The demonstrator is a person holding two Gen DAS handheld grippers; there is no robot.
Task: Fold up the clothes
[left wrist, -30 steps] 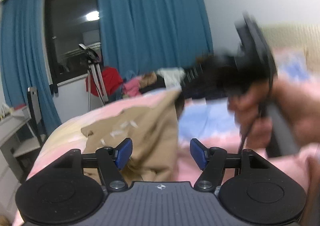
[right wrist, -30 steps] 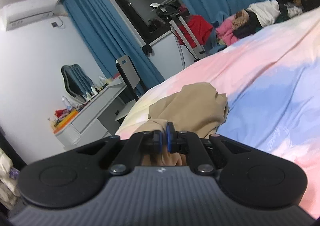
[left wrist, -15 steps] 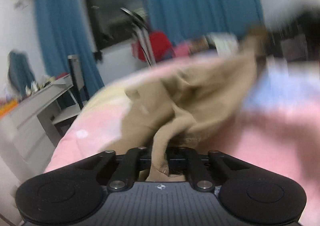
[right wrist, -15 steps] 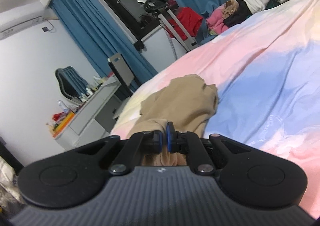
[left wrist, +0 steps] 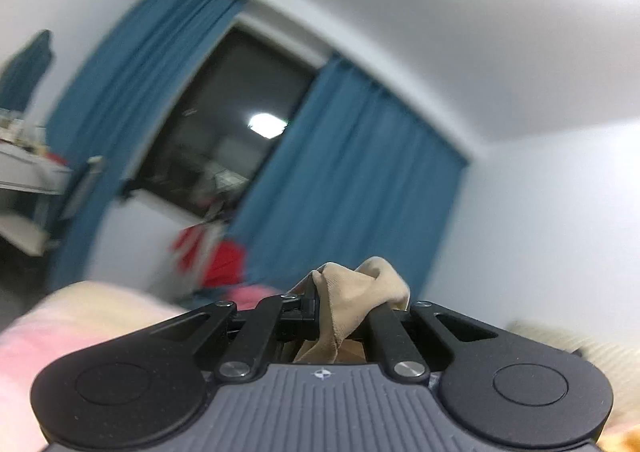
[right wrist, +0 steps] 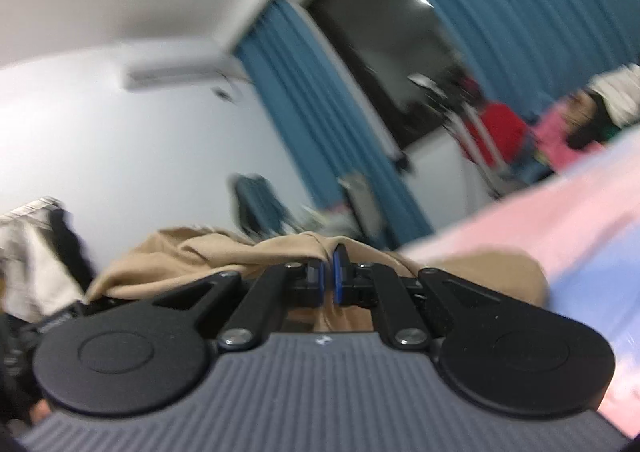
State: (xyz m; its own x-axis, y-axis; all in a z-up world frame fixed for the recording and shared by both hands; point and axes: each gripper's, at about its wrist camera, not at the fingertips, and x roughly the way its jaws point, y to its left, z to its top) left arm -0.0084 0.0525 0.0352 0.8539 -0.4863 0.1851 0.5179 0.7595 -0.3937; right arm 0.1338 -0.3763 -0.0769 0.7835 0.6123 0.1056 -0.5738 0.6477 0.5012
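Below both tongs lies the bed [right wrist: 560, 212], pink and blue sheet, now low in each view since both cams tilted up twd ceiling and blue curtains [left wrist: 352, 188] vs 1 s ago. Tan garment [right wrist: 208, 256] no longer bunched on the bed ahead; it drapes across and behind the right tongs [right wrist: 329, 278], lifted w/ them. Right tongs stay pinched on its edge, blue pads nearly touching. Left tongs [left wrist: 344, 304], wide apart 1 s ago, are now clamped on a fold of the garment [left wrist: 360, 292], cloth bulging over the tips.
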